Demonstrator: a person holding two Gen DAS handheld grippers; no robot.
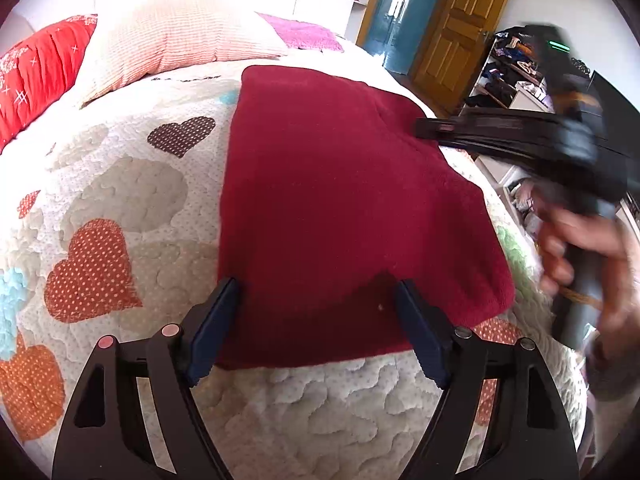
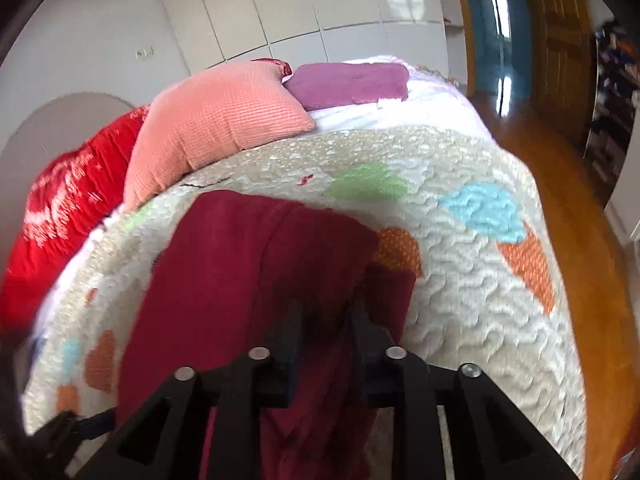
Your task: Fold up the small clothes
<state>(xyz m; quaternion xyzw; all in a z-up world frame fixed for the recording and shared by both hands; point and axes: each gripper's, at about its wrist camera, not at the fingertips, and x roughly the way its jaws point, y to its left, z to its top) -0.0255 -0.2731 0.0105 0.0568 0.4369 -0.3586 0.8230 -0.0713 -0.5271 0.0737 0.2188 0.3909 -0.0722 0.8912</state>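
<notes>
A dark red fleece garment lies flat on the heart-patterned quilt. My left gripper is open, its blue pads on either side of the garment's near edge, holding nothing. My right gripper reaches in from the right, blurred, at the garment's far right edge. In the right wrist view the right gripper is nearly closed with a fold of the dark red garment between its fingers, the cloth lifted and draped over them.
A pink pillow, a red blanket and a folded purple cloth lie at the bed's far end. A wooden door and cluttered shelves stand at right. The bed edge drops to a wood floor.
</notes>
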